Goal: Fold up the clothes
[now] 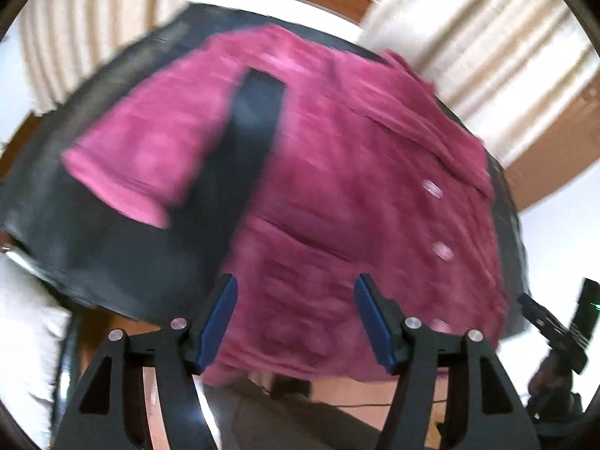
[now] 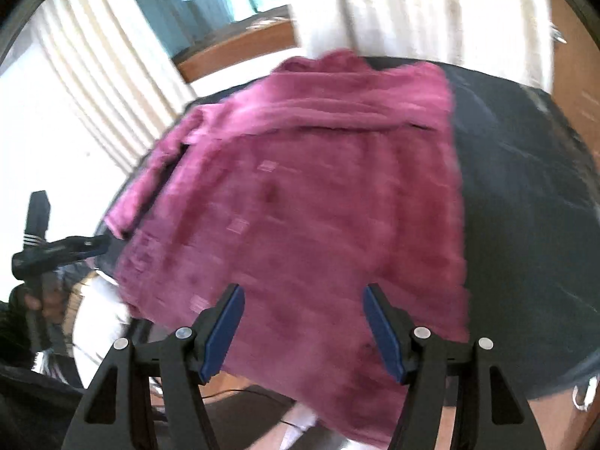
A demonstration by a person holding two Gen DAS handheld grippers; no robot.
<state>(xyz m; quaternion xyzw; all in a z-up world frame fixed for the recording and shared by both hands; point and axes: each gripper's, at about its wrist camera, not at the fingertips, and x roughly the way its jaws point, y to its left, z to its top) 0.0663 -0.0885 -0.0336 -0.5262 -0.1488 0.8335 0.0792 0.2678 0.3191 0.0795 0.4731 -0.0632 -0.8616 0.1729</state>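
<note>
A magenta button-up shirt (image 1: 337, 187) lies spread on a round dark table (image 1: 93, 243), one short sleeve (image 1: 123, 165) sticking out to the left. Pale buttons (image 1: 442, 251) run down its right side. My left gripper (image 1: 296, 279) hovers open over the near hem, nothing pinched between its blue pads. In the right wrist view the same shirt (image 2: 300, 187) covers the left half of the table (image 2: 525, 187), and my right gripper (image 2: 303, 288) is open above the hem. Each gripper shows at the edge of the other's view: the right gripper (image 1: 555, 326), the left gripper (image 2: 63, 247). Both views are motion-blurred.
Cream pleated curtains (image 1: 487, 56) hang behind the table, with a glass pane (image 2: 195, 11) between them. Wooden floor (image 1: 543, 165) surrounds the table, and a thin cable (image 1: 356, 405) lies on it below the near edge. White fabric (image 1: 22, 318) sits at the lower left.
</note>
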